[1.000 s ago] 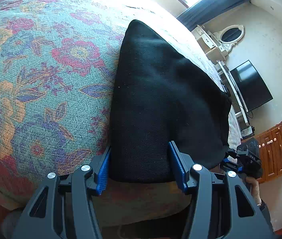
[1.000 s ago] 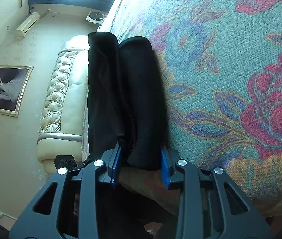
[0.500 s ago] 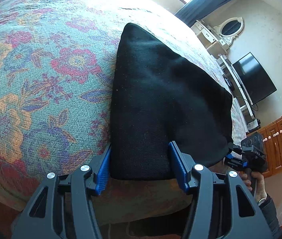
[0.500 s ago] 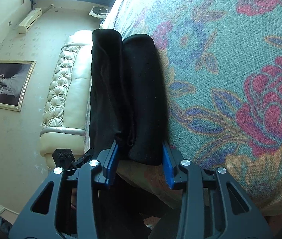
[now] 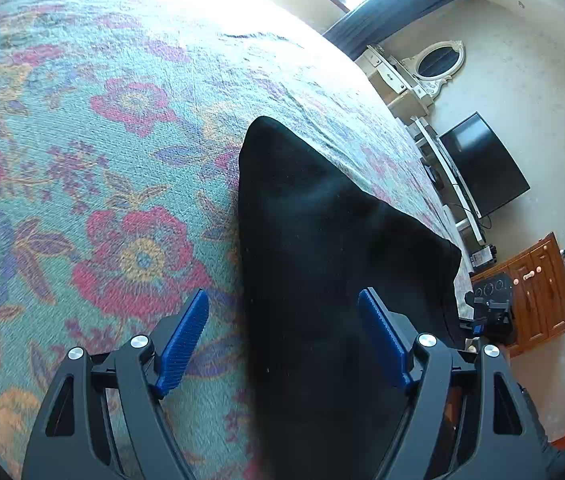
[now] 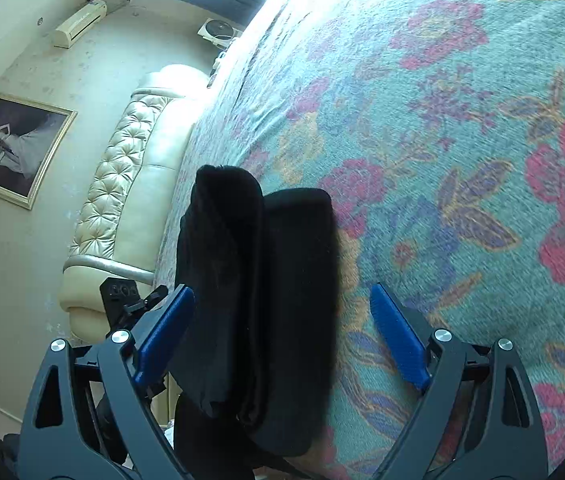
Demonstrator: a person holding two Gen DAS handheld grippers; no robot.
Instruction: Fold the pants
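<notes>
The black pants [image 5: 322,248] lie folded into a thick stack on the floral bedspread [image 5: 122,160]. My left gripper [image 5: 282,336] is open, its blue pads apart, straddling the near edge of the stack without gripping. In the right wrist view the pants [image 6: 258,280] show as two stacked folded layers. My right gripper [image 6: 282,328] is open wide around the stack's end, with the left pad beside the cloth and the right pad over the bedspread [image 6: 462,160]. The right gripper also shows in the left wrist view [image 5: 490,312] at the far corner of the pants.
A tufted cream headboard [image 6: 122,184] and a framed picture [image 6: 14,148] are on the left of the right wrist view. A television [image 5: 482,168], a white dresser with an oval mirror [image 5: 438,60] and a wooden cabinet [image 5: 538,292] stand past the bed's far side.
Both grippers opened and let go of the folded pants. Both moved forward over the bed, so the stack now sits on the bedspread away from its edge.
</notes>
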